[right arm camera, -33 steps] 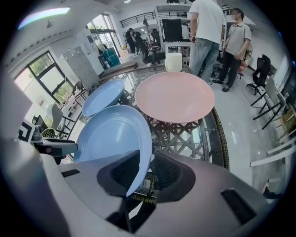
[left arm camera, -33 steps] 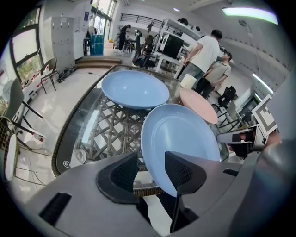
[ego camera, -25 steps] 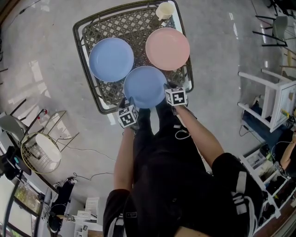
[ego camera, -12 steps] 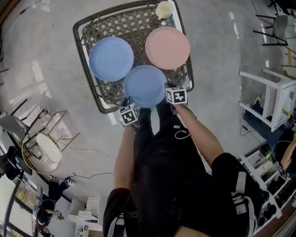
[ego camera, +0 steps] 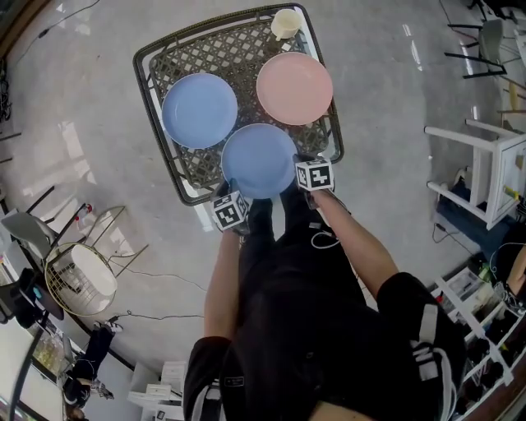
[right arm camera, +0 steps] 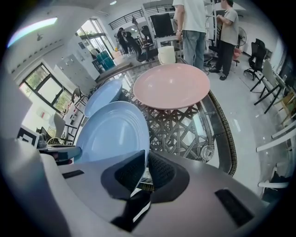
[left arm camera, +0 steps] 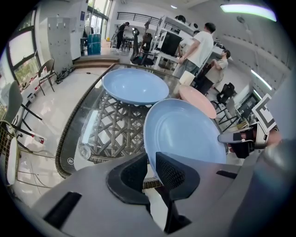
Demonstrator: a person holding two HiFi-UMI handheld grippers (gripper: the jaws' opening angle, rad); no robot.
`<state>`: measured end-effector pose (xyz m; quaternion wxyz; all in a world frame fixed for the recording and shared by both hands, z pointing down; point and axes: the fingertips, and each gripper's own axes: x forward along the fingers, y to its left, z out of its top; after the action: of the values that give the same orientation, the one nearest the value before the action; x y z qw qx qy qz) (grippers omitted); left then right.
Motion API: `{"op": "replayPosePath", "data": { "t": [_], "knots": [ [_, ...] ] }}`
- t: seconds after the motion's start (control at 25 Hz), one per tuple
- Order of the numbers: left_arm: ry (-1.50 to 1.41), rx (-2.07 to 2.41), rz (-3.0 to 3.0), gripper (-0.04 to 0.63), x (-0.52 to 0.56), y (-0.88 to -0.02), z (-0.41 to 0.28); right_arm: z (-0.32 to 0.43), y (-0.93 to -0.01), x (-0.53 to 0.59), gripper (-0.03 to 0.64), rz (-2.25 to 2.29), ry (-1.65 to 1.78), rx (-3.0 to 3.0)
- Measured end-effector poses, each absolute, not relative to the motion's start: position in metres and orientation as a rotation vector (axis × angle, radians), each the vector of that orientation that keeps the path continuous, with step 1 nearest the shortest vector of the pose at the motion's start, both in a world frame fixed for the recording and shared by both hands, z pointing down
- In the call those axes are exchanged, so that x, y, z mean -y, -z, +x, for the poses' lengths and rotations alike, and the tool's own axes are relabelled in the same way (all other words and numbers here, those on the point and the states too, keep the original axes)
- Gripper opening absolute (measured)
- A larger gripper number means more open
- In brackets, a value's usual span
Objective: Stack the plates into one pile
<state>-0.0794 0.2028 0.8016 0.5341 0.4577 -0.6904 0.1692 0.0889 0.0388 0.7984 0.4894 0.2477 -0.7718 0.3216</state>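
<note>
Jaws of left gripper [left arm camera: 151,163] just closed onto near blue plate [ego camera: 259,160], left rim; right gripper [right arm camera: 145,163] clamps right rim. Two-sided hold likely keeps lift level.

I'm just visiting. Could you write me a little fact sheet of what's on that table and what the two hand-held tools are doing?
table: lattice top, dark woven rim
plates: three, none stacked
near blue plate: at the table's near edge, gripped from both sides
far blue plate: far left, untouched
pink plate: far right, untouched
cup: cream, far corner
left gripper: fingers have just been closing, now clamped on the near blue plate's rim
right gripper: clamped on the same plate's rim
</note>
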Motion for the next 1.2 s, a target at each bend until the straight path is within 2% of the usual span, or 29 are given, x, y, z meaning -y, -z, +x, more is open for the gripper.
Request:
{"op": "replayPosePath", "data": {
  "t": [0.64, 1.2],
  "knots": [
    [-0.371, 1.707, 1.202, 0.069, -0.183, -0.73, -0.083, 0.094, -0.732, -0.027, 0.028, 0.683, -0.793, 1.969],
    [-0.363, 1.753, 1.24, 0.071, -0.11, -0.694, -0.087, 0.085, -0.695, 0.051, 0.025, 0.722, -0.767, 2.032]
  ]
}}
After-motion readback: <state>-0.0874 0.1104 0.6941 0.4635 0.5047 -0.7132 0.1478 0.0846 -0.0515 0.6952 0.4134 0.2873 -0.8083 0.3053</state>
